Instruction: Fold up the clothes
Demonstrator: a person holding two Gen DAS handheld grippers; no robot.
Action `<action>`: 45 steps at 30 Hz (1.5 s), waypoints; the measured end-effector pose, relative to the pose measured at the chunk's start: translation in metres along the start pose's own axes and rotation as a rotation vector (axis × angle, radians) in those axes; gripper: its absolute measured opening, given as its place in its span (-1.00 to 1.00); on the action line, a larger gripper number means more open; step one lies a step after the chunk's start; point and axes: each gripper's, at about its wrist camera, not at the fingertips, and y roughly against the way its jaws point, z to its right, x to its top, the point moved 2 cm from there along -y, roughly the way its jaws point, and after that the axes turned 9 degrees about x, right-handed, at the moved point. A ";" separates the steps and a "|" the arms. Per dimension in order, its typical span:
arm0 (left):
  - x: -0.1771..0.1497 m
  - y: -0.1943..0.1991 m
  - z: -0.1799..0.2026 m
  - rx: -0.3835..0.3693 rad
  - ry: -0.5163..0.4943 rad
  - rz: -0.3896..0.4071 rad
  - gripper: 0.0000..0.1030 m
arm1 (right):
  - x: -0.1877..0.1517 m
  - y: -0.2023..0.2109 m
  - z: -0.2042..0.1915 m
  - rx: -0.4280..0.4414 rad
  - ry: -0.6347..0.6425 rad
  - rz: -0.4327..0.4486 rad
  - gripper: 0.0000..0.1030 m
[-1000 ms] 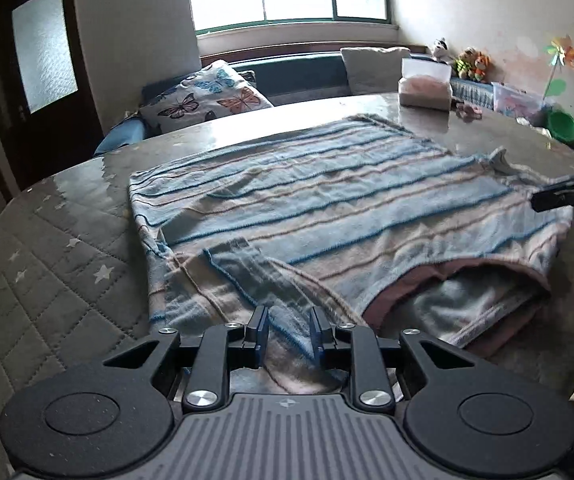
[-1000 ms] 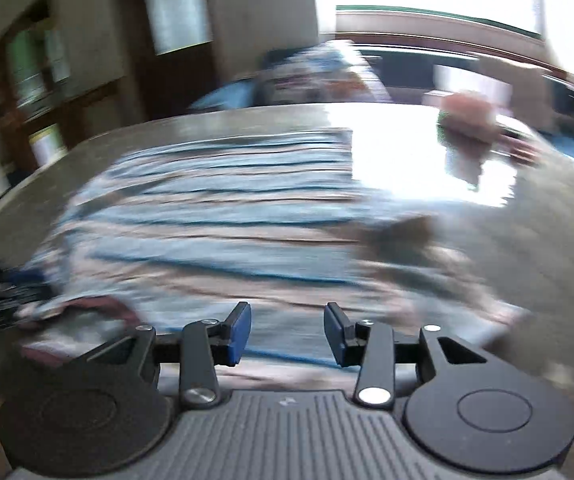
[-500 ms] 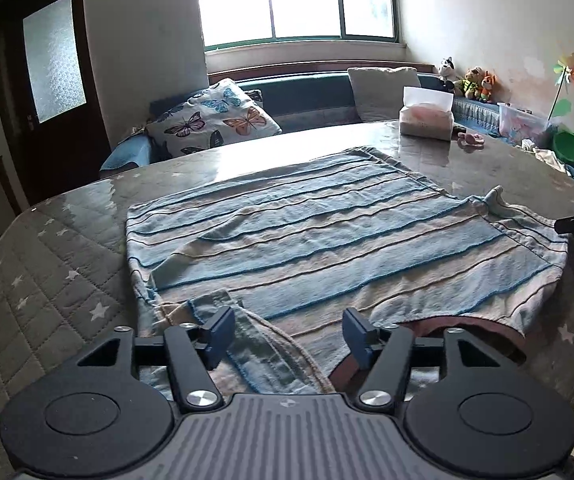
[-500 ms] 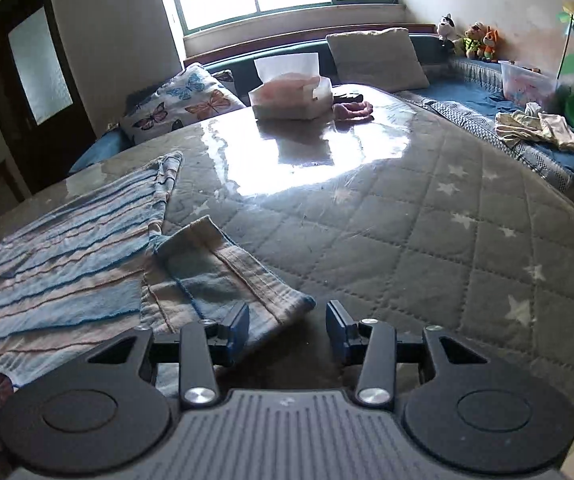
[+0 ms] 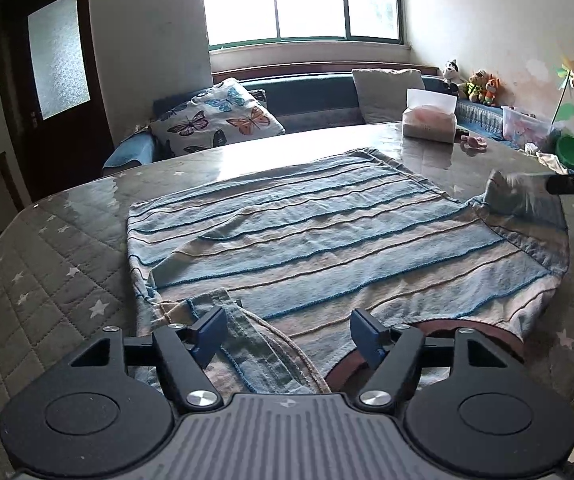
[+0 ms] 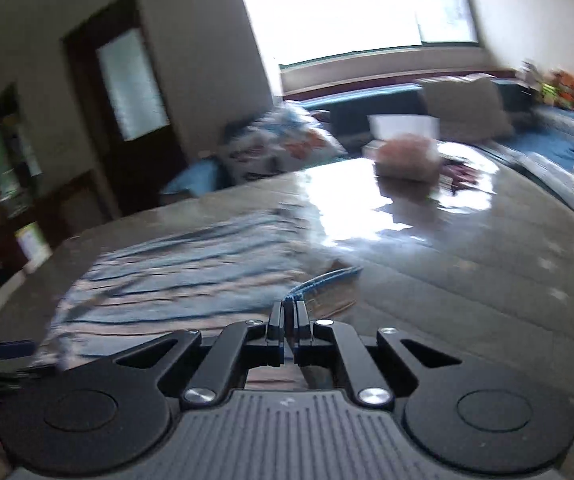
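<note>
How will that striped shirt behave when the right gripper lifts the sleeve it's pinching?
The shirt is probably floppy: it lies flat with soft wrinkles, so it should drape and trail. The sleeve already bends up from the table in the shut right gripper. It looks thin, likely light, and may slide on the glossy surface.

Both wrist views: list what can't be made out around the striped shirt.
- Right wrist view: motion blur smears the striped shirt; how much sleeve the shut right gripper holds is unclear.
- Left wrist view: the open left gripper body hides the shirt's near edge.
- Left wrist view: the frame edge cuts off the right gripper.
</note>
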 end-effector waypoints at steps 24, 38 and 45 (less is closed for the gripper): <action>0.030 -0.014 0.060 -0.160 -0.076 0.038 0.11 | -0.009 -0.059 -0.025 0.098 0.131 -0.213 -0.70; 0.036 -0.048 0.129 -0.315 -0.206 -0.009 -0.51 | 0.011 -0.138 -0.004 0.090 0.209 -0.315 -0.69; 0.031 -0.056 0.125 -0.316 -0.194 -0.033 -0.52 | 0.016 -0.136 -0.013 0.113 0.259 -0.298 -0.70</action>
